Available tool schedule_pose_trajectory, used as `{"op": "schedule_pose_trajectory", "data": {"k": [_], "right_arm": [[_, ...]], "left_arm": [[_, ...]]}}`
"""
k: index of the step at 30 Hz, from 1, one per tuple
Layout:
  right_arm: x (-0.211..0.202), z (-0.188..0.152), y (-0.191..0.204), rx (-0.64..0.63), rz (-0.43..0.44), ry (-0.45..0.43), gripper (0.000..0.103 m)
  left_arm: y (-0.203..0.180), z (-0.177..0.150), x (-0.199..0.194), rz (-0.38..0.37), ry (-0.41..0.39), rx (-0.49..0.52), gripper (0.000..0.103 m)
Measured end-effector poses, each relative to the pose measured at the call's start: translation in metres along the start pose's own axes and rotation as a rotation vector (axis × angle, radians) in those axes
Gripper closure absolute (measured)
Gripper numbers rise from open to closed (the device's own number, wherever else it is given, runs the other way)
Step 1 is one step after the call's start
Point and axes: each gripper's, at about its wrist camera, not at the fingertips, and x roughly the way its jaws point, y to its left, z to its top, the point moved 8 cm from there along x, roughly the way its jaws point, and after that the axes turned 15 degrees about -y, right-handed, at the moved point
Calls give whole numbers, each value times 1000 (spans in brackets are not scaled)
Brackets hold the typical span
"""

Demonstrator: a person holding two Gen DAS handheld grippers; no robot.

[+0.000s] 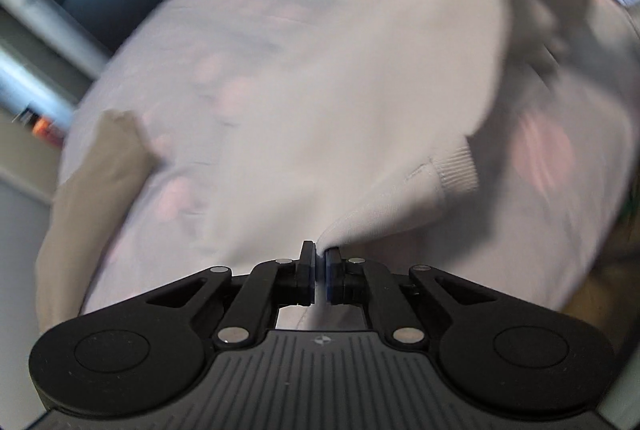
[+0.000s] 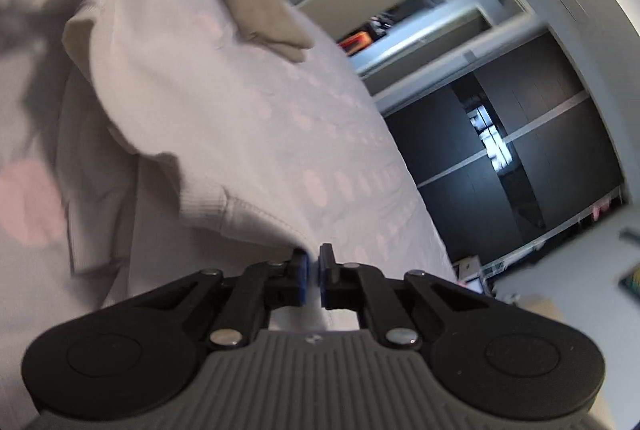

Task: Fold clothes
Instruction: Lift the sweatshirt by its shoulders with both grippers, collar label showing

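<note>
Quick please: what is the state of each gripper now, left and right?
Left gripper: shut, pinching an edge of the off-white knit sweater with ribbed cuffs.
Right gripper: shut on another edge of the same sweater.

Soft, even daylight fills both views, cool and slightly dim. Motion blur smears the pale garment (image 1: 320, 69) across the left wrist view; only the left claw (image 1: 320, 272) at 6 o'clock stays sharp. Fisheye bending curves the wardrobe (image 2: 520, 149) at 3 o'clock. Grey shadows pool at 9 o'clock.
</note>
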Motion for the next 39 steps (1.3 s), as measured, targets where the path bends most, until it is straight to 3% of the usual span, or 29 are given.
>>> {"op": "schedule_pose_trajectory", "data": {"k": [6,11,15,19,23,26,31,39], "right_arm": [[-4,30,-70,114,-99,-23,97],[-28,96,-173,128,-300,-126,98],[-72,149,-256,156,-474,-228,98],[-123,191,-306,121,-626,-315,98],[-170,220,-332,111,-719,-381,97],[-186,227,-336,110,-716,-379,98],[-208,222,-331,123,-755,-388,98],[-268,240,-293,82,-739,-506,97]], "left_arm": [[81,55,-43,120,-133,-206,100],[135,141,-111,231,-340,-262,101],[164,201,-172,263,-523,-325,100],[182,249,-235,296,-694,-346,100],[195,283,-305,325,-882,-367,100],[195,296,-349,344,-980,-362,100],[170,298,-383,341,-1012,-307,100],[148,258,-424,360,-1094,-316,100]]}}
